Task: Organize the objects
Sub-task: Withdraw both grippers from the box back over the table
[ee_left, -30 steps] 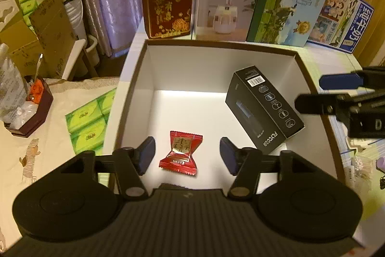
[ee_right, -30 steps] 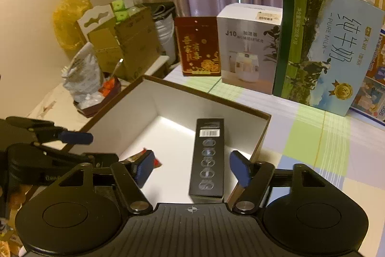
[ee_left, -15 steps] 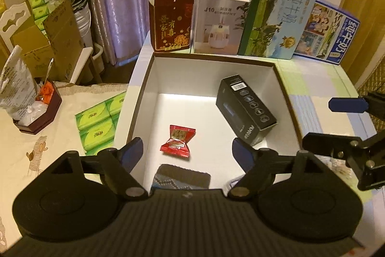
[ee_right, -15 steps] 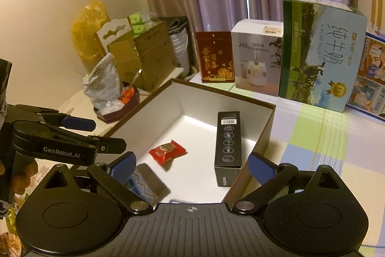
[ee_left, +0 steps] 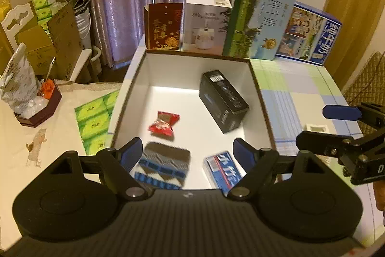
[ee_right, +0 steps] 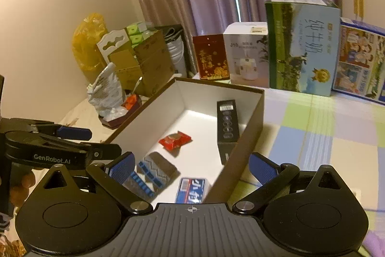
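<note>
You are holding your left claw (ee_left: 185, 152) and right claw (ee_right: 190, 166) empty, jaws spread apart after opening. Inside the white box (ee_left: 192, 62) beyond them are lying a red candy (ee_left: 163, 124), a black carton (ee_left: 222, 100), a patterned pouch (ee_left: 163, 164) and a blue packet (ee_left: 223, 171).

White-lined box (ee_left: 134, 88) holds black carton (ee_left: 222, 100), red candy (ee_left: 163, 124), patterned pouch (ee_left: 162, 164); blue packet (ee_left: 222, 171) nearest.

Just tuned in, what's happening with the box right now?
A person holds both grippers above the open white-lined cardboard box. Left gripper and right gripper have just been opening, with nothing between their jaws. Inside lie a red candy wrapper, a long black carton, a blue-grey patterned pouch and a blue packet.
</note>
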`<state>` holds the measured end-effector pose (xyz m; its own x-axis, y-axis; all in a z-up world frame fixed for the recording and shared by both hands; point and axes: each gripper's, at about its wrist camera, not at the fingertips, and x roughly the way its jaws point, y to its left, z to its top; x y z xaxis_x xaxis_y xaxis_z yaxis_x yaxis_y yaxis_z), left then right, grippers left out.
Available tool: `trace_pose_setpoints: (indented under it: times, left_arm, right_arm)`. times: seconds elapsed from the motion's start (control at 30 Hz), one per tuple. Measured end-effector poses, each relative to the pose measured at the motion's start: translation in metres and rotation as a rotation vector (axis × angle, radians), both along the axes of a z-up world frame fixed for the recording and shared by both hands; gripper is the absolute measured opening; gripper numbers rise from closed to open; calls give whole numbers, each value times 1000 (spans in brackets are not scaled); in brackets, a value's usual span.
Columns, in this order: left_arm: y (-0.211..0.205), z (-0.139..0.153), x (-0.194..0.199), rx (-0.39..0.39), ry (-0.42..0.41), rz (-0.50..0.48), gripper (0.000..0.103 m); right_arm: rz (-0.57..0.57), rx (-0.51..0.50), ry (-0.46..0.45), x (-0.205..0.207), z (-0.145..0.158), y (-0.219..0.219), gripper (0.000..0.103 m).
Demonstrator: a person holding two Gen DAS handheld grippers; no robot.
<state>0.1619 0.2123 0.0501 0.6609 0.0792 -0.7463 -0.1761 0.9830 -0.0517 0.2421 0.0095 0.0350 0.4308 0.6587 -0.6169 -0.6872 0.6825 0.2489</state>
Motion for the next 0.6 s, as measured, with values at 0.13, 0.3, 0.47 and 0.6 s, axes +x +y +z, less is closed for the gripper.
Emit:
trace_pose_setpoints:
  times: [0.13,0.3,0.47,0.6]
  left_arm:
    - [-13,-1,-15,-12,10,-8,80]
    - [-33,-4,-29,-14,19,-25,80]
    - [-51,-5,-41,-18,29,-37,80]
    - [-65,-7,-49,-22,36,-39,80]
  right_arm:
    - [-18,3,5,-13,0,-14,98]
    - [-35,9,12,-30,1,-33,98]
    - [-49,7,26,-44,1,-53,98]
    - [-60,-2,43,-53,-3,-70,98]
